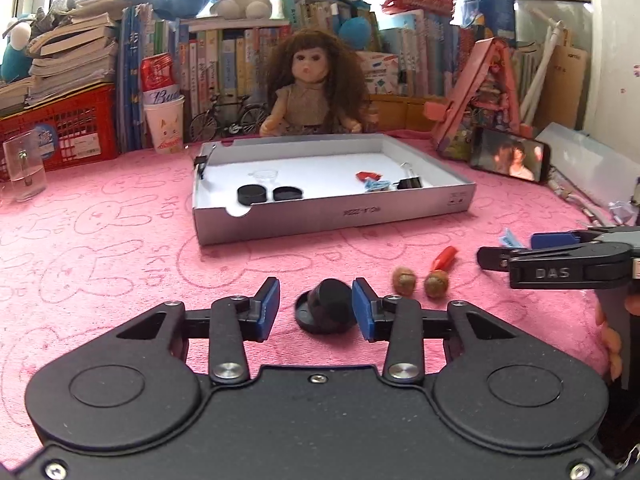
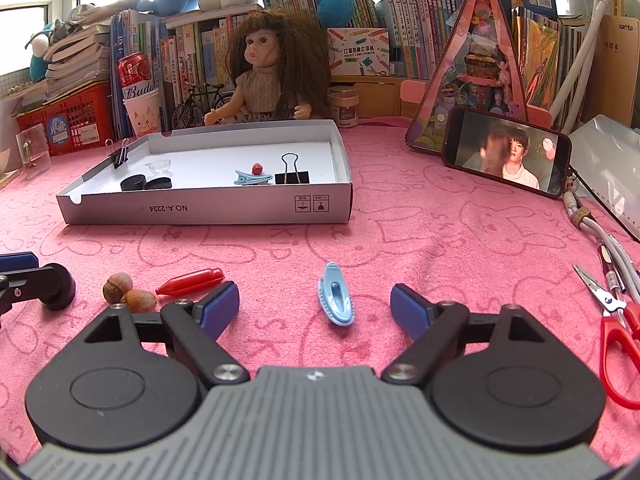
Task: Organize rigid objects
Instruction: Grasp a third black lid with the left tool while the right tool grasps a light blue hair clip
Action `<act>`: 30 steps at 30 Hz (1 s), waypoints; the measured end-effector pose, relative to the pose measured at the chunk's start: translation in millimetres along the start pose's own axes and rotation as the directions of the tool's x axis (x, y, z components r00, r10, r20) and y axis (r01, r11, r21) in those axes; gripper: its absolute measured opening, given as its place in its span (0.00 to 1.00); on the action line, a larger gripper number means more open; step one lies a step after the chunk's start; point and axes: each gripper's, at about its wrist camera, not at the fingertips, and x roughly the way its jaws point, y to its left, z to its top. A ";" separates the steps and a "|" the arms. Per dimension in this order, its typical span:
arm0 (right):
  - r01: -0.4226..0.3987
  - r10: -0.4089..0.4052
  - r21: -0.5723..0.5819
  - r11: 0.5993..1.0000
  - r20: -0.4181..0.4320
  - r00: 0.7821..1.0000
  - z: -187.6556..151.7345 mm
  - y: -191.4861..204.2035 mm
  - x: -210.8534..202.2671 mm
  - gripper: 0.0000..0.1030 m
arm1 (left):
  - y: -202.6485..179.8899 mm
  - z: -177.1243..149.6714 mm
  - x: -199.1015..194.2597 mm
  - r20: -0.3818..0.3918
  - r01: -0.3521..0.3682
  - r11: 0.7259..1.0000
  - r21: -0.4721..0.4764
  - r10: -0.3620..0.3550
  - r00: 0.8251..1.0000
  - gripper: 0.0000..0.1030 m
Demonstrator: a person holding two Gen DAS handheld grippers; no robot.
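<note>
A white shallow box [image 1: 332, 216] [image 2: 208, 208] lies on the pink cloth and holds two black caps, a clear dish, binder clips, a blue clip and a red bit. My left gripper [image 1: 316, 306] is open around a tilted black round cap [image 1: 332, 306], the right pad [image 1: 362, 312] close against it. The cap also shows in the right wrist view [image 2: 60, 286]. My right gripper [image 2: 316, 306] is open around a light-blue hair clip [image 2: 336, 300] lying on the cloth. Two hazelnuts [image 1: 420, 282] [image 2: 128, 292] and a red pointed cap [image 1: 444, 258] [image 2: 192, 282] lie between the grippers.
Red-handled scissors [image 2: 616, 320] and a cable lie at the right. A phone [image 2: 508, 152] leans at the back right. A doll [image 1: 312, 84], a paper cup with a can [image 1: 164, 120], a red crate [image 1: 60, 128], a clear cup [image 1: 24, 168] and books line the back.
</note>
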 end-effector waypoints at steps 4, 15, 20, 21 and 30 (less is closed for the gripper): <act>0.000 0.000 -0.001 1.000 -0.001 1.000 -0.3 0.2 -0.3 0.87 | -14.9 -3.7 -6.7 0.021 0.067 0.995 0.074 -0.069 0.997 0.38; 0.000 0.000 -0.001 1.000 0.000 1.000 -0.3 0.5 -0.9 0.87 | -23.0 -1.1 -11.9 0.029 0.189 0.978 0.089 -0.192 0.981 0.39; 0.000 0.000 -0.001 1.000 0.000 1.000 -0.3 0.6 -1.0 0.87 | -27.6 -3.7 -13.0 0.010 0.249 0.965 0.080 -0.251 0.968 0.39; 0.000 0.000 -0.001 1.000 -0.001 1.000 -0.3 0.7 -1.0 0.87 | -28.6 -4.2 -12.9 0.008 0.249 0.965 0.083 -0.251 0.968 0.39; 0.001 -0.001 -0.001 1.000 0.000 1.000 -0.4 1.1 -1.1 0.87 | -24.4 -6.5 2.4 -0.025 0.115 0.993 0.040 -0.114 0.993 0.41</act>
